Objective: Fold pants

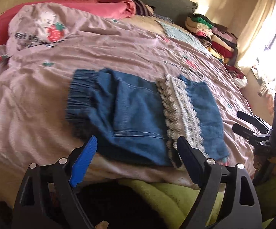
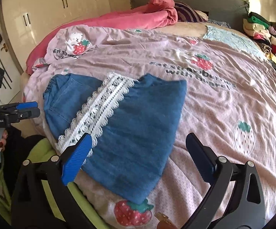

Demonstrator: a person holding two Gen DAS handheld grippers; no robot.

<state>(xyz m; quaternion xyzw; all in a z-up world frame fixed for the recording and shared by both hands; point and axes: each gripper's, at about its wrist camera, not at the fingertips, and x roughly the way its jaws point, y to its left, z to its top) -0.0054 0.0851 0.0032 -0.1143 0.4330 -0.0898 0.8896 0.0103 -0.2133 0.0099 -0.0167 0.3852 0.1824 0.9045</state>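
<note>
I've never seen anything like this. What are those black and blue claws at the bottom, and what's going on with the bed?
They are hand-held grippers, one in each of a person's hands, each carrying a camera that looks along its two fingers. One picture is from the left gripper, the other from the right gripper. Both stand open and hold nothing. On the pink strawberry bedspread lie blue pants with a white lace band, already folded over. A pile of clothes sits at the far right edge.

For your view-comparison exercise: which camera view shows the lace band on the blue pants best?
The right wrist view: the lace band runs sharp and nearly whole across the blue pants. The left wrist view shows it blurred, its near end behind a finger.
</note>
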